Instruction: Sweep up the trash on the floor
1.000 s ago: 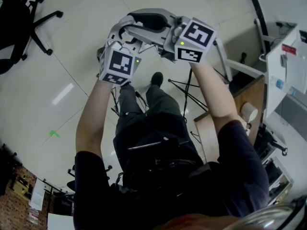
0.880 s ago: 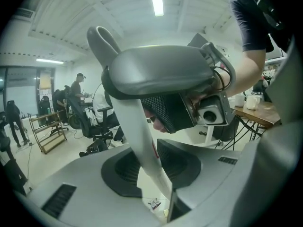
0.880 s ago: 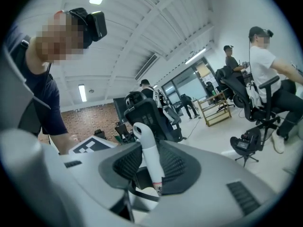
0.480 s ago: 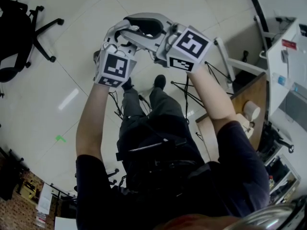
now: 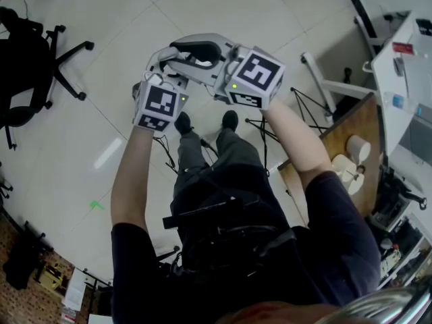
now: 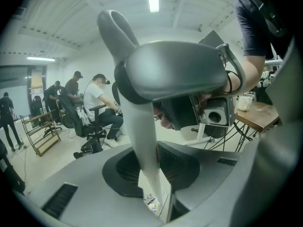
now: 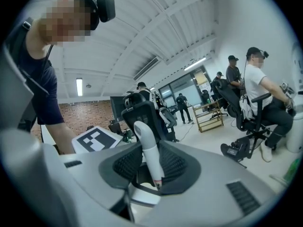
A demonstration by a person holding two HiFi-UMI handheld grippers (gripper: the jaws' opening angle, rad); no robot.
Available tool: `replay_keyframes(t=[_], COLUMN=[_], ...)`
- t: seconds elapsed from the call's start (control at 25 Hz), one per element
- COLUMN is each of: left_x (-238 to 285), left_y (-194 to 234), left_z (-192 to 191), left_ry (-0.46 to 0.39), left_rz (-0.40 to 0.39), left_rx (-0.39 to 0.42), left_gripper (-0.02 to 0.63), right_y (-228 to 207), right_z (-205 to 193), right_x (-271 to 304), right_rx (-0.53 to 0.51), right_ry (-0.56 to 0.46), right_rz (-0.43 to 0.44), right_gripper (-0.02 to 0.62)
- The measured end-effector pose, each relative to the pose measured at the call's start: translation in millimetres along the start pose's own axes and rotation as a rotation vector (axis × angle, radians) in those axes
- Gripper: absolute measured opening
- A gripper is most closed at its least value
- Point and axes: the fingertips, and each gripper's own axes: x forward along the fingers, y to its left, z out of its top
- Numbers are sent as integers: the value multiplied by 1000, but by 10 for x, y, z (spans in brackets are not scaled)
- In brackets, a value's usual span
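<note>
My left gripper point(image 6: 152, 176) has a pale grey handle point(image 6: 142, 126) standing between its jaws. The jaws are closing and the pads press on it. That handle rises to a looped top point(image 6: 116, 30). Through the gap below it, small coloured scraps point(image 6: 151, 203) lie on the floor. My right gripper point(image 7: 152, 171) is shut on a white handle with a rounded top point(image 7: 146, 143). In the head view both grippers are raised close together over the floor, the left gripper point(image 5: 162, 66) beside the right gripper point(image 5: 199, 52). What hangs below either handle is hidden.
A black office chair point(image 5: 30, 52) stands at the left. At the right are a wooden table point(image 5: 347, 137) with white cups, tripod legs point(image 5: 273, 130) and a white cabinet point(image 5: 405, 73). People sit on chairs further off point(image 6: 97, 98) point(image 7: 262, 91). A green mark point(image 5: 96, 206) is on the floor.
Both grippers have risen a little together, each with its handle still in it. The person's feet have come side by side under them.
</note>
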Motion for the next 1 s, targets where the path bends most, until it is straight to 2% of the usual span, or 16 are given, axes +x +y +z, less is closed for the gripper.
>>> replay_keyframes(t=[0.12, 0.24, 0.32, 0.44, 0.6, 0.76, 0.92, 1.0], left_x=[-51, -204, -311, -457, -705, -928, -1148, -1261], left_y=[-179, -381, -518, -638, -742, -846, -899, -917], left_z=[28, 191, 319, 491, 865, 1119, 1112, 1020], left_ry=[35, 34, 36, 59, 28, 12, 51, 76], left_rz=[-40, -65, -60, -44, -14, 69, 236, 313], left_rx=[23, 23, 36, 99, 120, 119, 141, 128], left_gripper=[78, 77, 77, 77, 78, 81, 107, 154], right_y=[136, 358, 510, 685, 926, 1191, 1471, 1591], right_z=[-5, 106, 206, 370, 741, 980, 998, 952], right_x=[-119, -296, -426, -557, -727, -868, -876, -828], right_rx=[-15, -17, -16, -41, -98, -164, -194, -194], right_ry=[12, -11, -30, -48, -96, -126, -104, -82], right_rz=[-14, -21, -29, -40, -46, -42, 0, 30], right_gripper=[130, 130, 130, 130, 124, 117, 115, 115])
